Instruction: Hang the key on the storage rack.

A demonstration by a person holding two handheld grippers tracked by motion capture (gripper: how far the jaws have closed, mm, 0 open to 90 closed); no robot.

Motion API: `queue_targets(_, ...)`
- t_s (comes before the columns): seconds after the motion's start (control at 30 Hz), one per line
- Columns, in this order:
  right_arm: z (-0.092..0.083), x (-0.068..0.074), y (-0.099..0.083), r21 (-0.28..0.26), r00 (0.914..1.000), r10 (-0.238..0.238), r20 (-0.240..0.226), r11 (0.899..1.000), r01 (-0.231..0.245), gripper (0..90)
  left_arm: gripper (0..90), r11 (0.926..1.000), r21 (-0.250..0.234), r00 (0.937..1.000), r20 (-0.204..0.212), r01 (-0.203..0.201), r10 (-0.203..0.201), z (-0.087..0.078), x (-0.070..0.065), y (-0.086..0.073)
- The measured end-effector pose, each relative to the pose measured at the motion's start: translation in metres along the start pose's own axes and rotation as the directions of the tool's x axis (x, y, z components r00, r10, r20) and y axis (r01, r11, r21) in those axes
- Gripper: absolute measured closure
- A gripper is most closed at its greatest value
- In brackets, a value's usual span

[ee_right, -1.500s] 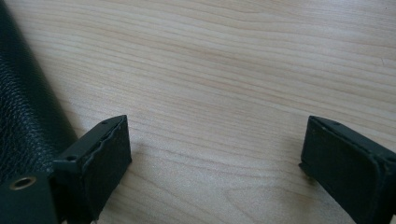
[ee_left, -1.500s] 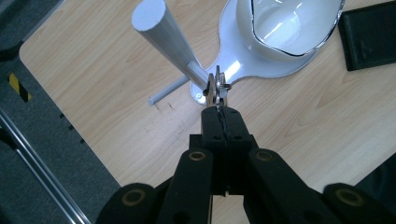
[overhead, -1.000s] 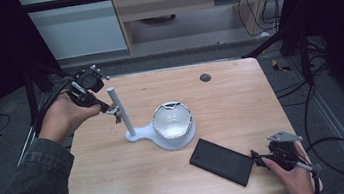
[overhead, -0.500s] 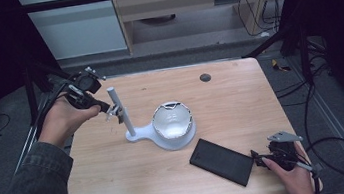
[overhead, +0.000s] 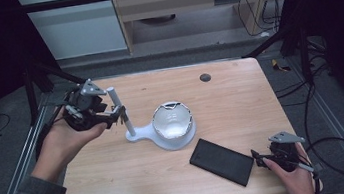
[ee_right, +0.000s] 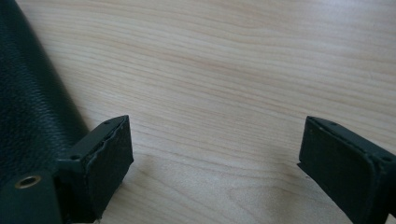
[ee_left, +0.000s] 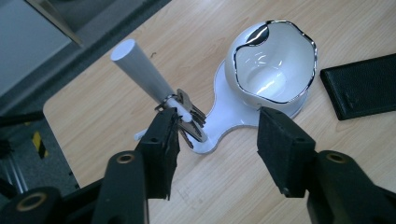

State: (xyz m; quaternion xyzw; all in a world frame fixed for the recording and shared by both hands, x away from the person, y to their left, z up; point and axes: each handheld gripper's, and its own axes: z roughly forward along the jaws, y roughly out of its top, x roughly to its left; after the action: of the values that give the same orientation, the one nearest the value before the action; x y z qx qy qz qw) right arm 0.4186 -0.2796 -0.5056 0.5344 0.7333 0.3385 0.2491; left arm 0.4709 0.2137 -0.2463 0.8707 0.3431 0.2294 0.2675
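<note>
High view showed the left gripper [overhead: 117, 115] beside the white post [overhead: 120, 111] of the stand [overhead: 140, 134], its fingers [ee_left: 161, 144] released around the keys [ee_left: 189, 116] hanging on the post. The right gripper [overhead: 259, 158], fingers [ee_right: 105, 163] also spread apart, rested on the bench [overhead: 241, 98] touching the black wallet [overhead: 221, 161].

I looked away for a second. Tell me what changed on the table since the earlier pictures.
Hardly anything. The left gripper stayed beside the white post with its fingers open; the key bunch hangs around that post, not gripped. The right gripper stayed open on the table by the black wallet. The white bowl stand and wallet did not move.
</note>
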Motion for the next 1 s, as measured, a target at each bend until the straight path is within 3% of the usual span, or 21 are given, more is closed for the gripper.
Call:
queue_targets(0.27, -0.02, 0.012, 0.004, -0.041, 0.9992, -0.035, 0.019, 0.999, 0.036, 9.7, 32.6, 0.9983, -0.051, 0.9996, -0.009, -0.027, 0.027, -0.004, -0.024, -0.011)
queue_targets(0.37, -0.027, 0.016, 0.007, -0.057, 0.9981, -0.06, 0.014, 0.997, 0.06, 9.7, 26.6, 0.9961, -0.083, 0.9993, 0.017, -0.03, 0.032, -0.004, -0.036, -0.013)
queue_targets(0.57, -0.035, 0.031, 0.014, -0.057, 0.9947, -0.099, -0.03, 0.994, 0.097, 8.7, 17.7, 0.9955, -0.089, 0.9959, 0.081, -0.033, 0.04, 0.006, -0.055, -0.017)
queue_targets(0.73, -0.043, 0.043, 0.016, -0.066, 0.9866, -0.144, -0.078, 0.988, 0.139, 8.0, 12.6, 0.9932, -0.109, 0.9833, 0.172, -0.041, 0.059, 0.02, -0.073, -0.02)
queue_targets(0.77, -0.045, 0.045, 0.016, -0.067, 0.9854, -0.147, -0.087, 0.988, 0.141, 7.9, 12.0, 0.9932, -0.109, 0.9833, 0.172, -0.041, 0.059, 0.02, -0.073, -0.02)
queue_targets(0.8, -0.047, 0.049, 0.016, -0.064, 0.9824, -0.158, -0.099, 0.986, 0.153, 7.7, 12.0, 0.9928, -0.11, 0.9765, 0.204, -0.047, 0.069, 0.029, -0.084, -0.021)
queue_targets(1.0, -0.055, 0.062, 0.015, -0.063, 0.9677, -0.207, -0.145, 0.978, 0.199, 7.8, 12.8, 0.9921, -0.105, 0.9594, 0.266, -0.068, 0.094, 0.058, -0.113, -0.023)
